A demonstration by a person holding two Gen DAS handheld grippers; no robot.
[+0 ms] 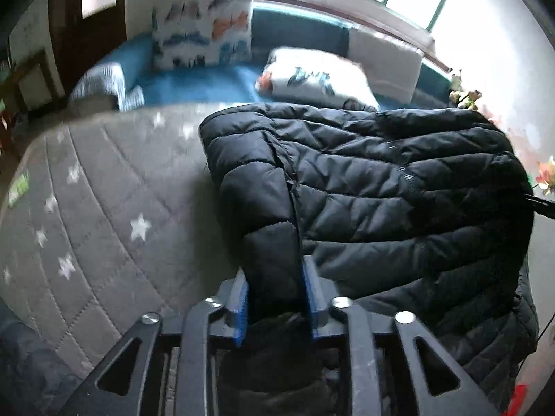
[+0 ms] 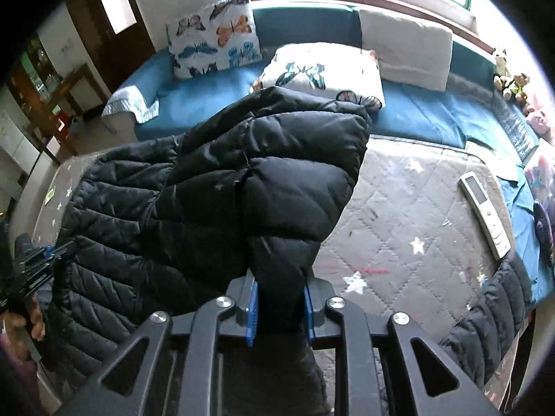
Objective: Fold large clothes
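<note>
Both hand-held grippers, left [image 1: 275, 298] and right [image 2: 280, 306], clamped on black puffer jacket [image 1: 381, 190], crosswise over quilted mattress [image 1: 104, 208].

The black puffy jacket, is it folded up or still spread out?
Partly folded: the jacket is doubled over, its edges pinched in the left gripper and right gripper.

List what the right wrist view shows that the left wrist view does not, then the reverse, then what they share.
Only the right wrist view shows the white remote control lying on the quilted mat, the stuffed toys by the window, and the left claw seen from outside at the jacket's edge.

Only the left wrist view shows the green label at the mat's left edge.

Both show the black puffer jacket pinched in a claw, left claw and right claw, the grey star-print mat, and the butterfly pillows.
</note>
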